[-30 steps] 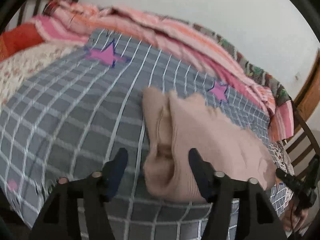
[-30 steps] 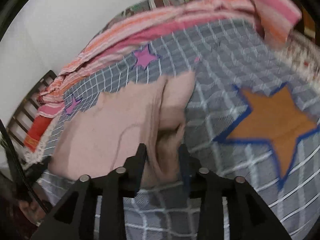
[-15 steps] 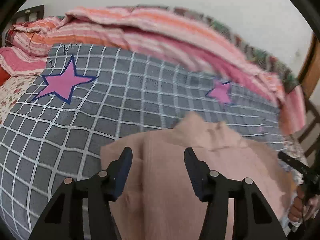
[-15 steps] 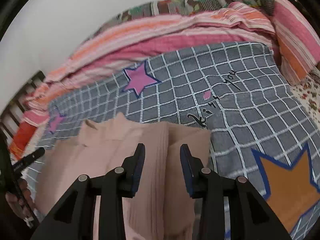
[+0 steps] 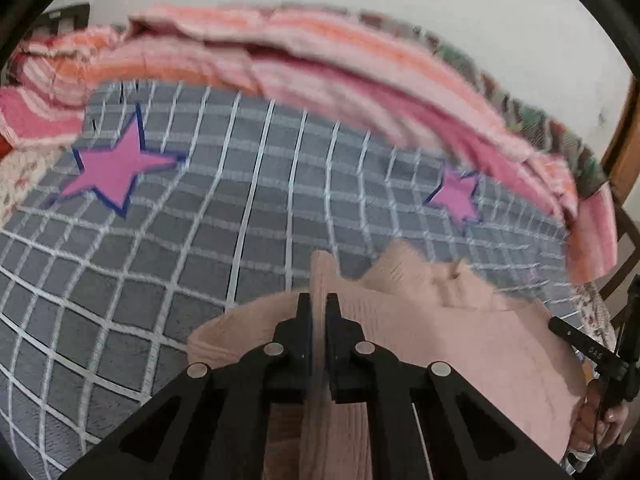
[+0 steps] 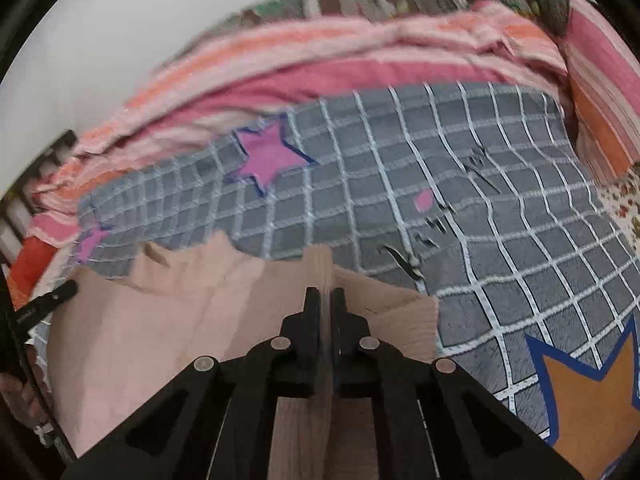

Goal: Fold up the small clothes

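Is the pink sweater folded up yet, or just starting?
Just starting. The pink sweater lies spread on the checked blanket, no neat fold visible. In hand: the left gripper and right gripper each pinch a ridge of it. Left: folding it over.

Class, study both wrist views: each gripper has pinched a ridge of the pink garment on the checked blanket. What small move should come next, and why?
Probably lift both pinched edges together and carry them across the garment. The left gripper and right gripper are each shut on a fold of the pink garment, which lies spread on the grey checked blanket, so both ends seem secured.
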A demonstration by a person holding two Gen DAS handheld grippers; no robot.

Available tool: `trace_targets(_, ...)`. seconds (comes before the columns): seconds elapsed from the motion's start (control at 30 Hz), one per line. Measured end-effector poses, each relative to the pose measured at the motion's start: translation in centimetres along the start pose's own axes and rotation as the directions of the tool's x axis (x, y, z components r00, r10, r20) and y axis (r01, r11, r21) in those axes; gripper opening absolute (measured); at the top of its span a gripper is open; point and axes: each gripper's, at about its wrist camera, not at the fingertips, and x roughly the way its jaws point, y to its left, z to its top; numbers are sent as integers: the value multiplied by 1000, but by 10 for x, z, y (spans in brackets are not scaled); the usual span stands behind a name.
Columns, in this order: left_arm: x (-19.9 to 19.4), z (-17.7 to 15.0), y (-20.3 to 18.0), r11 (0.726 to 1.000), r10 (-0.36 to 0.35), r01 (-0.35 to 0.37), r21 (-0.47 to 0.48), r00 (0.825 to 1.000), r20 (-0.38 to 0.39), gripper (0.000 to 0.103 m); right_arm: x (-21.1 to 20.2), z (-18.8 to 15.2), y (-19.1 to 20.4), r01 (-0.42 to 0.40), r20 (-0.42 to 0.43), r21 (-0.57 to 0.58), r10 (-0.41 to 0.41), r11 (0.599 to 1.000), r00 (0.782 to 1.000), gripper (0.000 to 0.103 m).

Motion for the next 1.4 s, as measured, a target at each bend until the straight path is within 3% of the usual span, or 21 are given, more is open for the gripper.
trace_targets(0.13,18,-8,8,999,28,-29,-23,997,-66,10,19,-9,4,56,-48,-23,-57,998,997,6)
trace_targets(0.3,-2,-10,8,1000,28,-28,12,998,-64,16,-9,-8,16,69,-14,-31,-70,997,997,18)
trace_targets(0.37,-17,-14,10,999,25,-24,26,999,-34,25,-24,-10,32,63,-1,-69,-63,996,998,18)
trace_targets(0.47,-34,-21,15,999,-22,21,40,1000,10,60,-39,-19,64,-13,7,-125,14,992,1000,33)
trace_targets(0.5,-40,-24,17,999,-30,29,44,999,31,73,-42,-23,75,-38,8,-142,40,989,999,42)
trace_targets(0.57,-54,-32,27,999,-6,2,45,996,88,74,-39,-36,101,-98,-12,-184,98,978,995,45)
trace_targets(0.63,-57,-35,36,998,27,-32,47,995,97,74,-27,-45,122,-115,-45,-228,108,967,993,45)
trace_targets(0.87,-48,-41,88,996,88,-87,-20,993,73,73,16,-45,150,-11,-123,-264,-23,964,992,45)
trace_targets(1.07,-33,-39,101,998,60,-57,-35,996,71,73,61,-22,158,23,-214,-244,-77,969,974,45)
trace_targets(1.4,-26,-44,101,999,39,-38,-10,996,84,75,79,-6,159,44,-215,-237,-96,971,972,45)
